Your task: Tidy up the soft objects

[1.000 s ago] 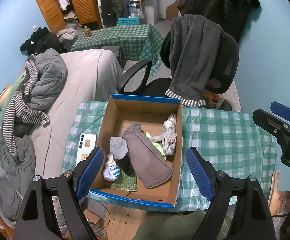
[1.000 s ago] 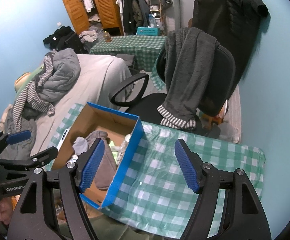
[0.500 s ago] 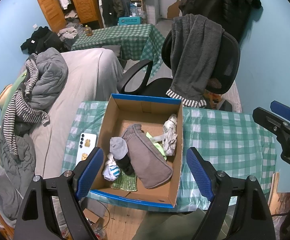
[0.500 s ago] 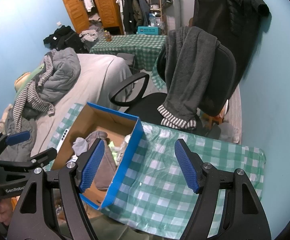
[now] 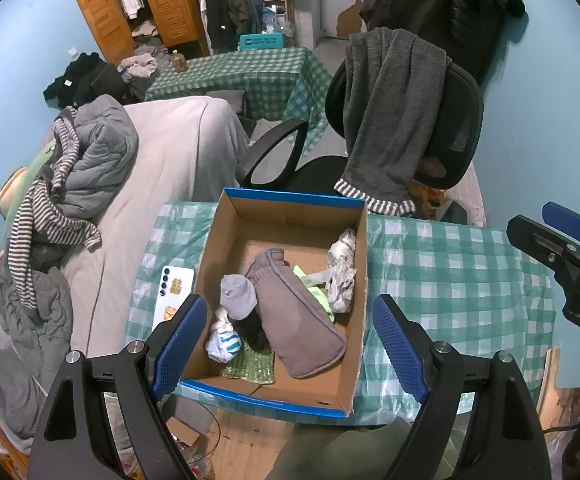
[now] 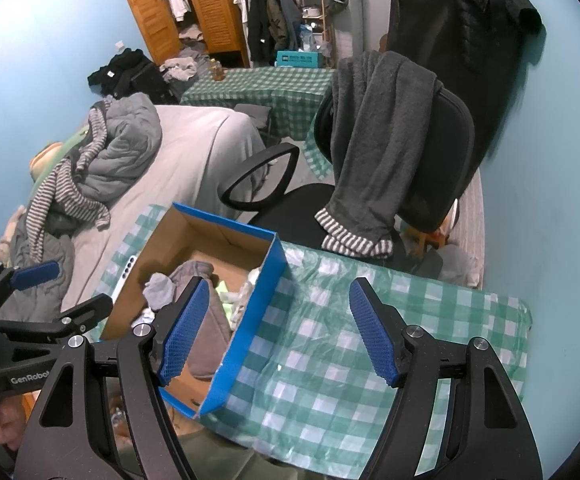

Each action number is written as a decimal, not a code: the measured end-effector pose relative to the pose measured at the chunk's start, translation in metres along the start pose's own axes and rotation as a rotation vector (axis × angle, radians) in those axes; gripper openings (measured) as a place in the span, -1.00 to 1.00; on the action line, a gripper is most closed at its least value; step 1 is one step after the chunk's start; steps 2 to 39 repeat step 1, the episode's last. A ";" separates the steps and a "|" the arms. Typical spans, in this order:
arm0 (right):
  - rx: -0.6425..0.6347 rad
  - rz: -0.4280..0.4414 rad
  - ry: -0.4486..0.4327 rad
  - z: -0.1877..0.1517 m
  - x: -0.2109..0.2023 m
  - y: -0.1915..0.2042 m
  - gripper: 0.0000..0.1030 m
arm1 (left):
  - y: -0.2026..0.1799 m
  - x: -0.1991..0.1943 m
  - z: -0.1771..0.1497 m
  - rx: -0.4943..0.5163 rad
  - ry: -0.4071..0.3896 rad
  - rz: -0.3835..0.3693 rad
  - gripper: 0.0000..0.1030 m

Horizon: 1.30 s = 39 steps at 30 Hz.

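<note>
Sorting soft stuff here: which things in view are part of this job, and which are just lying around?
Part of the job:
- cardboard box
- long grey sock
- light grey sock
- white and blue bundle
- crumpled white cloth
- left gripper and right gripper, both open, empty

Just lying about:
- phone
- office chair
- bedding pile

text: "GenRobot", white, cut off at the picture's edge | on: black body of the left gripper (image 6: 30,300) | other: letter "D" on the right gripper (image 5: 569,256) body | teal crate (image 5: 260,40) label: unreadable
</note>
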State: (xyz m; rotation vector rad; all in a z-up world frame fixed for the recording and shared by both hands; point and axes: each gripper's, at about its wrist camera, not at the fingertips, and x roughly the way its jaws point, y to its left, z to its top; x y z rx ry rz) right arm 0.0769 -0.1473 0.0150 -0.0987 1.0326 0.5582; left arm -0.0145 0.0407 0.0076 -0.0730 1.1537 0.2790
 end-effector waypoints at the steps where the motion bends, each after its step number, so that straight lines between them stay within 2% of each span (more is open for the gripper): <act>1: 0.000 0.001 0.000 0.000 0.000 0.000 0.40 | 0.000 0.000 0.000 0.000 0.001 -0.002 0.68; 39: 0.000 0.001 0.000 0.000 0.000 0.000 0.40 | 0.000 0.000 0.000 0.000 0.001 -0.002 0.68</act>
